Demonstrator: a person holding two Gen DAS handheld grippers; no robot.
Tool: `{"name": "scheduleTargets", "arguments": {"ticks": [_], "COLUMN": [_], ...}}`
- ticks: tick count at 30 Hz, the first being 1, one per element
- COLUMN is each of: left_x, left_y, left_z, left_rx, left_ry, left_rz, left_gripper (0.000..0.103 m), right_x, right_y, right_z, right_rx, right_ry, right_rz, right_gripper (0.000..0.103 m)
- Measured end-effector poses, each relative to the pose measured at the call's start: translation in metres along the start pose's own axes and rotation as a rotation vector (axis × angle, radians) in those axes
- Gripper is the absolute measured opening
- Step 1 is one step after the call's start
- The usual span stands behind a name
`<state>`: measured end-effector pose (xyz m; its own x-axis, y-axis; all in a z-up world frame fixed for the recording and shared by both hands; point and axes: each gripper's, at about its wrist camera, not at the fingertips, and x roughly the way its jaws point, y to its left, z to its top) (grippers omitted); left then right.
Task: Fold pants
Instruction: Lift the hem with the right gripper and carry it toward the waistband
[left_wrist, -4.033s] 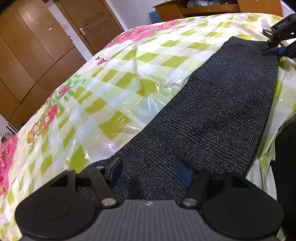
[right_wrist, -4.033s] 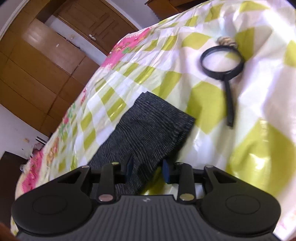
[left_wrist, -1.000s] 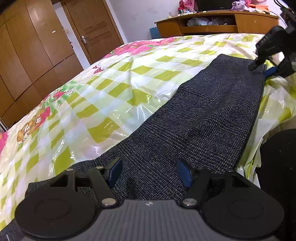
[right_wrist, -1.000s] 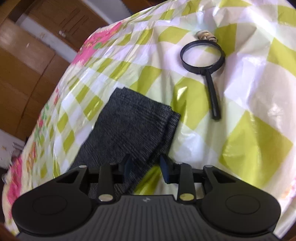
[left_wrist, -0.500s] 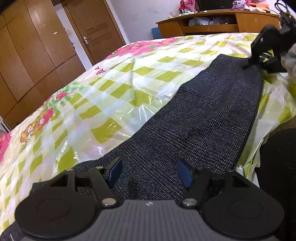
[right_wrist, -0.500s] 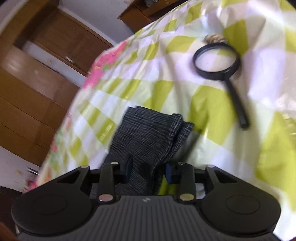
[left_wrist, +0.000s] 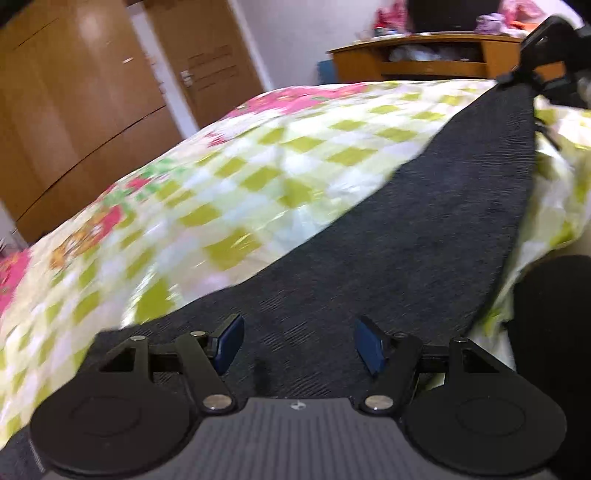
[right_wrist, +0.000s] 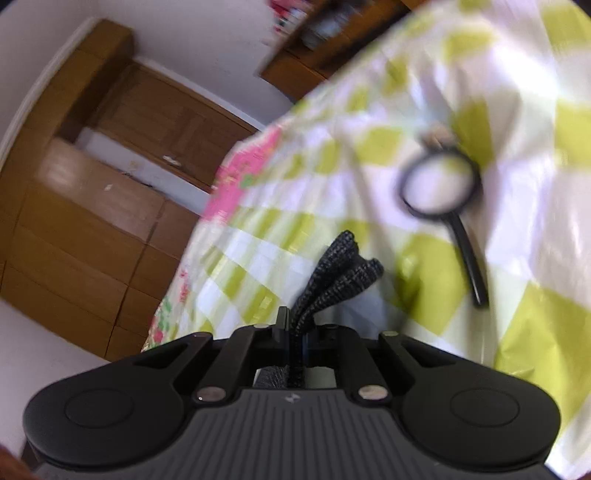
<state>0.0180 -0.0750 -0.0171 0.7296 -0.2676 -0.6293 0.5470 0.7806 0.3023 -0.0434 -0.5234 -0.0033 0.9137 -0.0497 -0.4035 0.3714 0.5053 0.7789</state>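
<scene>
In the left wrist view the left claw stands spread, blue pads apart, low over the dark woven pants; whether a pad touches cloth is hard to make out. The pants stretch long and flat across the bed, its glossy green-checked cover blurred. At their far end the right claw pinches the hem. Only the right wrist view shows that grip closely: the right claw pressed on bunched coarse cloth layers, a black magnifying glass lying beyond, smeared by motion.
</scene>
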Motion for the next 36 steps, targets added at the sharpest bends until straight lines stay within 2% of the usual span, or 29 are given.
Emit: {"name": "scheduleTargets", "arguments": {"ticks": [5, 10, 13, 18, 23, 26, 31, 36], "left_x": [-0.019, -0.029, -0.043, -0.064, -0.073, -0.074, -0.082, -0.087], "left_y": [0.048, 0.108, 0.143, 0.185, 0.204, 0.203, 0.205, 0.207], "left_z": [-0.022, -0.054, -0.080, -0.123, -0.167, -0.181, -0.194, -0.202], "left_rx": [-0.040, -0.070, -0.128, -0.220, -0.312, -0.346, -0.424, -0.456], "left_ry": [0.007, 0.066, 0.090, 0.121, 0.176, 0.170, 0.120, 0.082], "left_rz": [0.127, 0.277, 0.354, 0.474, 0.494, 0.483, 0.448, 0.432], "left_gripper": [0.078, 0.078, 0.078, 0.078, 0.078, 0.079, 0.080, 0.080], "right_x": [-0.004, 0.010, 0.028, 0.058, 0.091, 0.101, 0.087, 0.066], "right_y": [0.059, 0.150, 0.208, 0.284, 0.333, 0.352, 0.369, 0.370], "right_z": [-0.010, -0.045, -0.082, -0.167, -0.274, -0.336, -0.423, -0.481], "right_rx": [-0.130, -0.290, -0.390, -0.536, -0.669, -0.797, -1.039, -1.283], "right_ry": [0.023, 0.105, 0.189, 0.370, 0.558, 0.624, 0.673, 0.655], "right_rz": [0.084, 0.229, 0.320, 0.446, 0.521, 0.549, 0.579, 0.610], "right_gripper": [0.007, 0.007, 0.007, 0.007, 0.007, 0.007, 0.007, 0.007]}}
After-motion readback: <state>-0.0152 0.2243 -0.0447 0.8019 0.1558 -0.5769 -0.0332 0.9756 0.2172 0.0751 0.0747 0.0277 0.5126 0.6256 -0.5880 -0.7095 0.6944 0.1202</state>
